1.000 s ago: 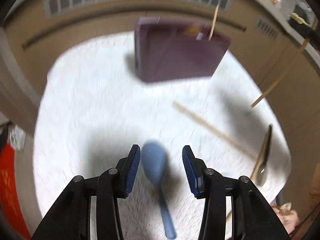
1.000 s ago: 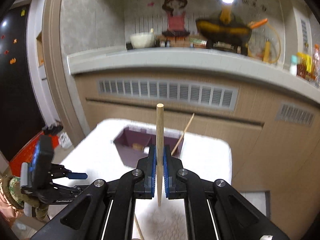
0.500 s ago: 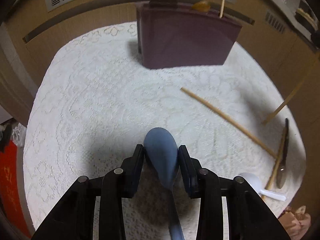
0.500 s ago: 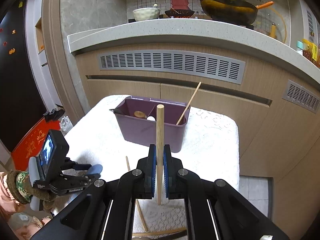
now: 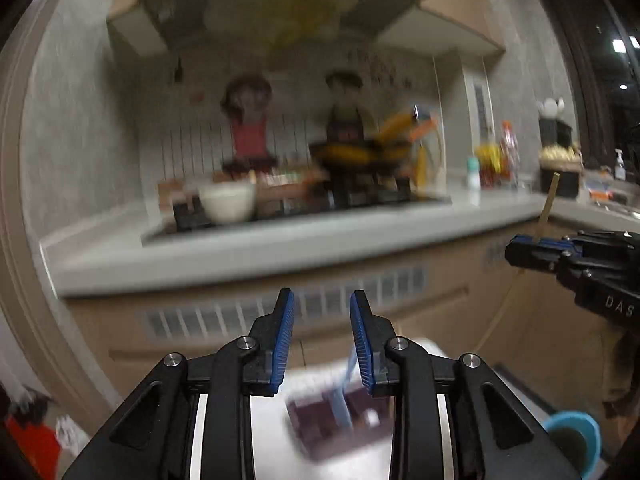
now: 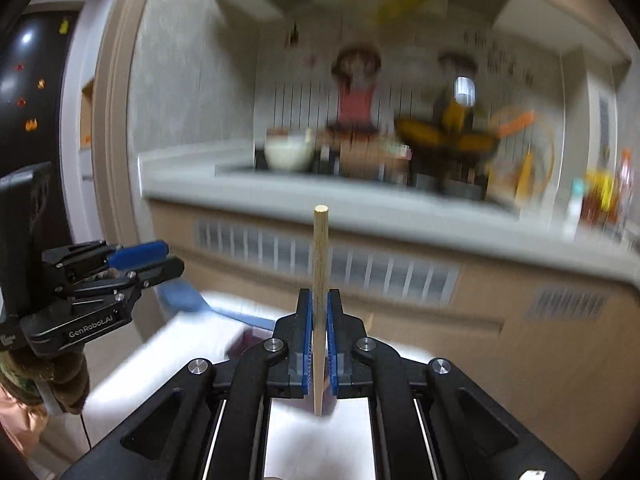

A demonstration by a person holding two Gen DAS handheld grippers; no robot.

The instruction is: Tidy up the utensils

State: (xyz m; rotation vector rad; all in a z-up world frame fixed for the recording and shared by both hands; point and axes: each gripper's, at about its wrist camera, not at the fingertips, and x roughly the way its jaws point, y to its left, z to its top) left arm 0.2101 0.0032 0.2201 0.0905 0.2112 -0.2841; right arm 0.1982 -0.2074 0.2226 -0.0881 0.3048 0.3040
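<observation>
My left gripper (image 5: 322,312) has its jaws apart, and a blue spoon (image 5: 344,388) hangs below its right finger, over the purple utensil holder (image 5: 332,428). In the right wrist view the blue spoon (image 6: 188,300) sits just under the left gripper (image 6: 160,256), whether gripped I cannot tell. My right gripper (image 6: 319,312) is shut on an upright wooden chopstick (image 6: 320,280), raised above the white cloth (image 6: 140,364). The right gripper (image 5: 520,252) with its chopstick (image 5: 548,200) also shows in the left wrist view.
A kitchen counter (image 5: 280,248) with a white bowl (image 5: 228,200) and a yellow pan (image 5: 360,156) runs behind. Cabinet fronts with vent grilles (image 6: 360,268) stand below it. A blue-rimmed cup (image 5: 572,440) sits low at the right.
The left gripper took the blue spoon off the cloth and lifted it high toward the holder; its view swung up to the counter. The right gripper rose too, still holding the chopstick.
</observation>
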